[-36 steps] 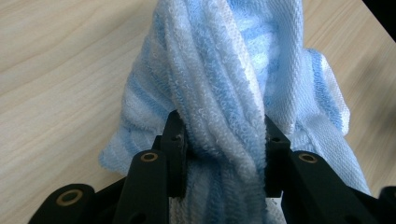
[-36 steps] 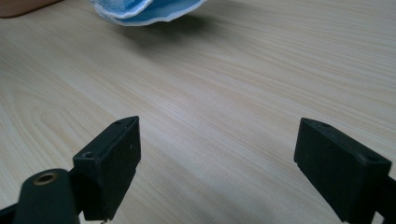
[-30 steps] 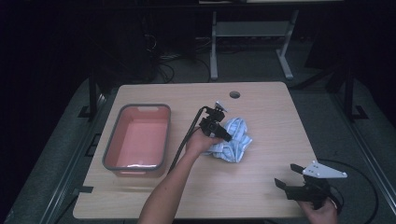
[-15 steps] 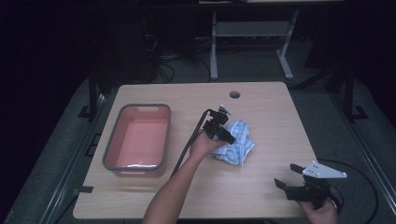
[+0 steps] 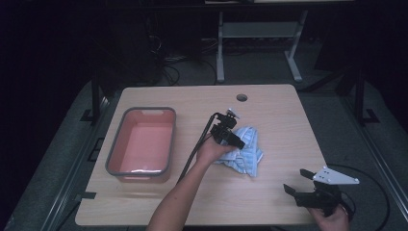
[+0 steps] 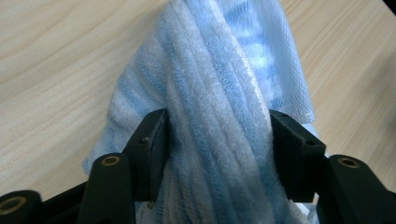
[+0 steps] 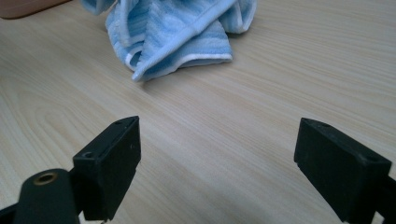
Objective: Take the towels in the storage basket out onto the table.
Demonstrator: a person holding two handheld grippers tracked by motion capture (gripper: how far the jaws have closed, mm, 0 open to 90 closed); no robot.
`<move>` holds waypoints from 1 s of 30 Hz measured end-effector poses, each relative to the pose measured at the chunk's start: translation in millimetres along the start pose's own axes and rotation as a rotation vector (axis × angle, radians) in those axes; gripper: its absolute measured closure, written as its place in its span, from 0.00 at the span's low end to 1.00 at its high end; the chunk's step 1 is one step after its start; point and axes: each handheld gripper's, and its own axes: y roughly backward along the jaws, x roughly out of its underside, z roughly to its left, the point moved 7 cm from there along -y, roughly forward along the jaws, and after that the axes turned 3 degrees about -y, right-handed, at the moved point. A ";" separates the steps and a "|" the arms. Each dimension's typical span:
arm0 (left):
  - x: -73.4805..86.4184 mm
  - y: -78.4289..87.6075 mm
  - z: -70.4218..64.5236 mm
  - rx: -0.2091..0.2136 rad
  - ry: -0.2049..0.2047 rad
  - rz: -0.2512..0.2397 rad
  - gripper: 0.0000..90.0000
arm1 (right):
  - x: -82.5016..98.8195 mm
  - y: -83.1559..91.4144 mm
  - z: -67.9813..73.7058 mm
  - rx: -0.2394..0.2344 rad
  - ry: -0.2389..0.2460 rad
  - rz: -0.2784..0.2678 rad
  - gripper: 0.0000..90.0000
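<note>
A crumpled light-blue striped towel (image 5: 249,153) lies on the wooden table (image 5: 284,115) right of centre. My left gripper (image 5: 235,141) rests on the towel's left part, tilted down onto it. In the left gripper view a thick fold of towel (image 6: 219,88) stands between the jaws of the left gripper (image 6: 217,140). Those jaws have just been opening and now stand apart around the fold. My right gripper (image 5: 296,181) sits at the table's near right corner, open. Only bare wood lies between the jaws of the right gripper (image 7: 217,158), with the towel (image 7: 177,32) farther off.
A pink bin with a grey rim (image 5: 113,147) stands on the left half of the table, and its corner (image 7: 18,7) shows in the right gripper view. A cable hole (image 5: 241,97) sits near the far edge. Desk legs and cables stand beyond the table.
The left hand has crept slightly towards the near side on the towel. The bunch under it has shifted a little. The right gripper has kept still.
</note>
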 end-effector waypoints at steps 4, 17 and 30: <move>-1.8 3.4 -2.0 0.008 0.010 -0.023 0.44 | -0.5 -0.5 0.8 -0.002 0.004 0.002 0.16; -0.8 17.7 -4.2 0.042 0.021 -0.056 0.37 | -1.2 -2.7 -0.5 0.002 0.000 0.007 0.16; 3.8 35.7 -7.7 0.054 0.003 -0.084 0.35 | -1.1 -2.0 0.4 0.003 0.002 0.009 0.16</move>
